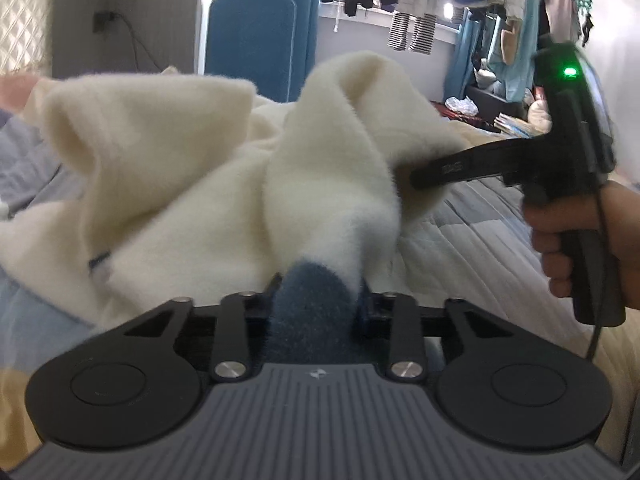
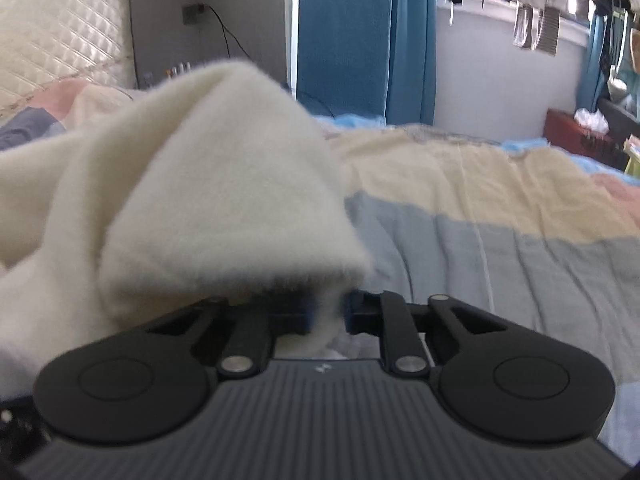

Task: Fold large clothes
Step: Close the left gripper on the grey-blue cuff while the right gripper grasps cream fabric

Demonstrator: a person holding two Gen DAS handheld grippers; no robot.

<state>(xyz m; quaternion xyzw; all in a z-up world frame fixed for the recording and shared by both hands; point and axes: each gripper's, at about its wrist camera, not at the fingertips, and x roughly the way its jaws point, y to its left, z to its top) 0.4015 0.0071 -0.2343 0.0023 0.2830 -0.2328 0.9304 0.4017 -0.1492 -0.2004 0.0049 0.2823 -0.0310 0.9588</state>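
Cream fleece garment (image 1: 168,168) lies bunched on the striped quilt (image 2: 500,220). Left gripper (image 1: 318,292) pinches its blue-trimmed edge; right gripper (image 2: 328,312) is clamped on a cream fold just beside. The bulk runs ahead and left of both, so the pull looks rightward.
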